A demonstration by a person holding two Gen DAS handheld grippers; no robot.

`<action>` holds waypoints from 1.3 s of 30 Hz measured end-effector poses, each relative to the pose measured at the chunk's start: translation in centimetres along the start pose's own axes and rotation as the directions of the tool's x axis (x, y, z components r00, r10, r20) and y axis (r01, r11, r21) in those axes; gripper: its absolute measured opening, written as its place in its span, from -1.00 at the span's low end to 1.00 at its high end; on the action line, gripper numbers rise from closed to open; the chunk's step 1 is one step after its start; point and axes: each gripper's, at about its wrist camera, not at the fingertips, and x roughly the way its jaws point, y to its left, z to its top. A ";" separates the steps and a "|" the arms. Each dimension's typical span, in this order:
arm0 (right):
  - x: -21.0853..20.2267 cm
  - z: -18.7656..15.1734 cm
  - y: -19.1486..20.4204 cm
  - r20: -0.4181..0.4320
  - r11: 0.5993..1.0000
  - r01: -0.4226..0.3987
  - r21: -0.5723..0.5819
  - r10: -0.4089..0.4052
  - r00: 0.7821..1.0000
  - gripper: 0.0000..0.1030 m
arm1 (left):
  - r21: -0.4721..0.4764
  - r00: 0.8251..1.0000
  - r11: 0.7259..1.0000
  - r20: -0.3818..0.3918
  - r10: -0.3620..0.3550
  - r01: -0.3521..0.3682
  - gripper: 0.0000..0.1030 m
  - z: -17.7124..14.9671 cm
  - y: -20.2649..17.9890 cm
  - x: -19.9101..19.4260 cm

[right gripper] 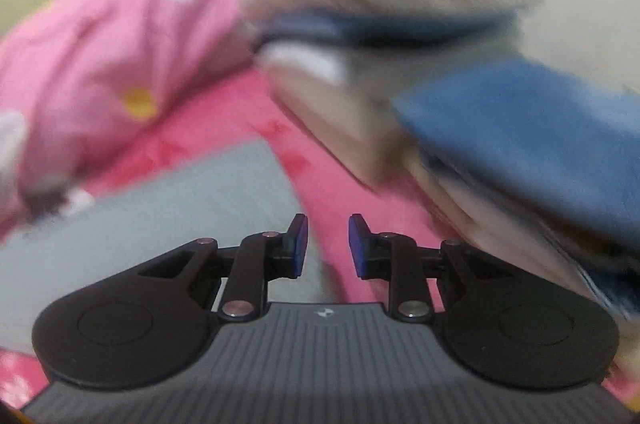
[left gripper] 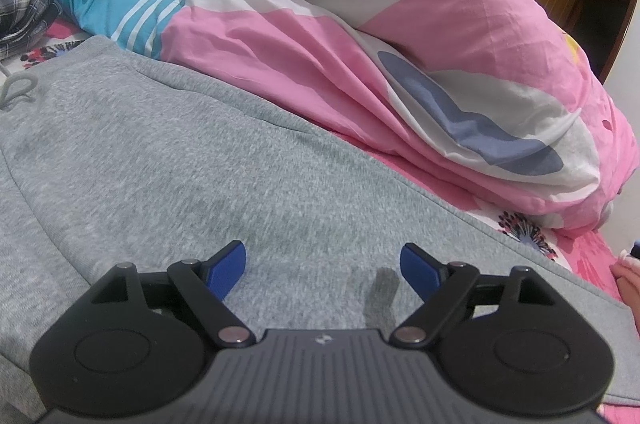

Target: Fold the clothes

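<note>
Your left hand-held gripper (left gripper: pixel 322 260) hangs low over a grey sweat garment (left gripper: pixel 168 160) with its 2 blue fingertips (left gripper: pixel 228 262) spread wide apart and nothing between them. The garment lies flat on the bed, filling the lower left and middle of the left wrist view, and a looped grey drawstring (left gripper: pixel 18 86) shows at its far left end. Just beyond the garment, a bunched duvet (left gripper: pixel 400 36) in pink, white, grey-blue and teal lies along its far edge. A pink floral bedsheet (left gripper: pixel 580 248) shows at the right, and a checked cloth (left gripper: pixel 24 4) lies at the far left. A bit of a person's hand (left gripper: pixel 628 280) shows at the right edge.

Your right hand-held gripper (right gripper: pixel 328 244) is partly open, with a narrow gap between its blue pads (right gripper: pixel 300 244), and it holds nothing. This view is heavily blurred. Below the gripper you can make out the grey garment (right gripper: pixel 180 208) on the pink bedsheet (right gripper: pixel 320 160). To the upper right is a stack of folded clothes (right gripper: pixel 460 64), grey on top with blue and pale layers below; you cannot tell what each piece is. The pink duvet (right gripper: pixel 120 44) curves across the upper left.
</note>
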 end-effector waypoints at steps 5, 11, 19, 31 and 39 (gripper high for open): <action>5.6 0.7 8.6 -0.083 0.955 -0.203 -0.218 0.189 0.978 -0.60 | 0.001 1.000 1.000 -0.001 -0.001 0.001 0.68 0.0 0.1 0.0; 12.9 1.7 6.0 -0.156 0.986 -0.001 -0.167 -0.026 0.987 -0.63 | 0.000 1.000 1.000 0.000 -0.004 0.004 0.68 -0.1 0.1 0.0; 10.5 3.0 14.4 -0.189 0.958 -0.174 -0.229 0.131 0.973 -0.57 | 0.001 1.000 1.000 -0.001 -0.004 0.004 0.69 -0.2 0.1 0.1; 12.3 -1.7 28.7 -0.342 0.795 -0.510 -0.328 0.404 0.849 -0.53 | -0.019 0.999 0.999 -0.014 -0.032 0.032 0.71 0.1 0.7 0.0; 9.2 1.9 13.3 -0.228 0.969 0.055 -0.242 -0.112 0.967 -0.45 | -0.107 1.000 0.994 0.006 -0.021 0.022 0.70 1.9 3.2 -2.0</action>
